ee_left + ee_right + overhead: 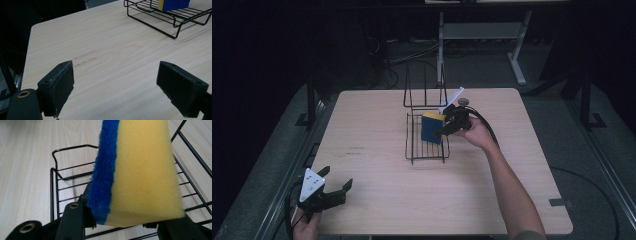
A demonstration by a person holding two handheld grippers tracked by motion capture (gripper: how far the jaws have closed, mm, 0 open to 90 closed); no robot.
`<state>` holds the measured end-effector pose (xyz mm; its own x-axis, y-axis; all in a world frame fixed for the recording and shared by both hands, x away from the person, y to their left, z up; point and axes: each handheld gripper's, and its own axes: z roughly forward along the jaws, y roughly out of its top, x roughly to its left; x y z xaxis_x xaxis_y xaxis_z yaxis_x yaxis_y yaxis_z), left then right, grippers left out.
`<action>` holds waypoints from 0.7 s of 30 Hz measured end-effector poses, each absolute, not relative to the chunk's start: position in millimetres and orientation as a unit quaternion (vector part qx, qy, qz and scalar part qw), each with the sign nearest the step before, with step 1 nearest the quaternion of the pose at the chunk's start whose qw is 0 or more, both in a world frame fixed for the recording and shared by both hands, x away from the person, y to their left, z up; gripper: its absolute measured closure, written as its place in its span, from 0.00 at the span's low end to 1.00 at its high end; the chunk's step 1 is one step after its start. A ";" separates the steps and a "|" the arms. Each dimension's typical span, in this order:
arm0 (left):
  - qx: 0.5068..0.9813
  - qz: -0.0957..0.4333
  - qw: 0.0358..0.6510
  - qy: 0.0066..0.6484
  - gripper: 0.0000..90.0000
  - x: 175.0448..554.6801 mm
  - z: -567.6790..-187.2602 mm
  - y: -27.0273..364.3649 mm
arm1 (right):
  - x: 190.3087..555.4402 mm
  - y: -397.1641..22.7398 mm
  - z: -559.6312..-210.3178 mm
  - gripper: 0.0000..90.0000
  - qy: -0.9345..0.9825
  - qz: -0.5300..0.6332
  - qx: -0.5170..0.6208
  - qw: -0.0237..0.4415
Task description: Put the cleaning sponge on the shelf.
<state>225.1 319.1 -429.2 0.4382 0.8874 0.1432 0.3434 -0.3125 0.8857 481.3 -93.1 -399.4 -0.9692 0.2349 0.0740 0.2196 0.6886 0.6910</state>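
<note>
The right gripper [443, 131] had its fingers [75, 220] clamped on a yellow foam sponge with a blue scouring face [140, 175], held on edge over the black wire rack [427, 145] at the counter's far middle. The left gripper [337, 187] rested at the near left edge of the pale wooden counter [377, 190], fingers [58, 86] spread wide, holding nothing.

wire rack [427, 142] mid table [377, 200], upright wires behind, rest open
</note>
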 end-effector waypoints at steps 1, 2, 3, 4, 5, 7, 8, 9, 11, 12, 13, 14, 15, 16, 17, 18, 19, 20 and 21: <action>0.740 0.329 0.414 0.415 0.15 224.9 -429.2 319.0 | 481.2 -93.2 -399.5 0.61 0.919 0.374 0.123 0.012; 0.740 0.328 0.415 0.416 0.15 224.9 -429.2 319.1 | 481.3 -93.2 -399.3 0.61 0.919 0.373 0.124 0.012; 0.740 0.328 0.415 0.416 0.15 225.0 -429.2 319.2 | 480.9 -93.2 -399.0 0.61 0.919 0.373 0.126 0.011; 0.740 0.328 0.415 0.416 0.15 225.1 -429.1 319.2 | 480.9 -93.1 -399.0 0.61 0.920 0.372 0.125 0.012; 0.740 0.328 0.415 0.416 0.15 225.0 -429.1 319.2 | 480.6 -93.0 -398.7 0.60 0.921 0.370 0.125 0.014; 0.739 0.328 0.415 0.416 0.15 224.8 -429.1 318.9 | 480.4 -93.1 -398.5 0.60 0.921 0.370 0.125 0.014; 0.740 0.328 0.415 0.416 0.15 224.7 -429.0 318.9 | 480.4 -93.1 -398.5 0.60 0.921 0.369 0.125 0.013; 0.740 0.328 0.415 0.415 0.15 224.7 -429.0 319.1 | 480.3 -93.0 -398.5 0.60 0.921 0.369 0.126 0.013; 0.740 0.328 0.415 0.416 0.15 225.0 -429.1 319.3 | 480.0 -92.9 -398.3 0.59 0.921 0.368 0.125 0.014; 0.740 0.328 0.415 0.416 0.15 225.0 -429.2 319.3 | 480.0 -92.8 -398.2 0.58 0.921 0.368 0.125 0.014; 0.740 0.328 0.414 0.415 0.15 225.0 -429.2 319.3 | 479.9 -92.8 -398.2 0.58 0.921 0.368 0.126 0.014; 0.740 0.328 0.414 0.416 0.15 225.0 -429.2 319.3 | 479.8 -92.9 -398.2 0.58 0.921 0.368 0.126 0.013; 0.740 0.328 0.415 0.415 0.15 225.1 -429.3 319.1 | 479.7 -93.0 -398.2 0.58 0.922 0.367 0.126 0.013; 0.741 0.328 0.414 0.415 0.15 225.1 -429.2 319.1 | 479.6 -93.1 -398.1 0.58 0.922 0.366 0.125 0.013; 0.741 0.328 0.414 0.415 0.15 225.1 -429.3 319.0 | 479.5 -93.1 -397.9 0.58 0.922 0.366 0.125 0.014; 0.740 0.328 0.414 0.415 0.15 225.1 -429.3 318.9 | 479.4 -93.1 -397.5 0.58 0.922 0.367 0.125 0.015; 0.740 0.328 0.414 0.415 0.15 225.1 -429.3 318.9 | 479.4 -93.1 -397.5 0.58 0.922 0.367 0.125 0.015; 0.740 0.328 0.414 0.415 0.15 224.9 -429.2 318.8 | 479.1 -93.1 -396.4 0.58 0.920 0.371 0.124 0.016; 0.740 0.328 0.415 0.416 0.15 224.9 -429.2 318.8 | 479.1 -93.1 -396.3 0.58 0.921 0.370 0.123 0.017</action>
<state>224.9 318.8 -429.2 0.4390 0.8874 0.1406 0.3427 -0.3101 0.8868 479.1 -93.1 -396.3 -0.9690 0.2399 0.0598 0.2144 0.6954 0.6859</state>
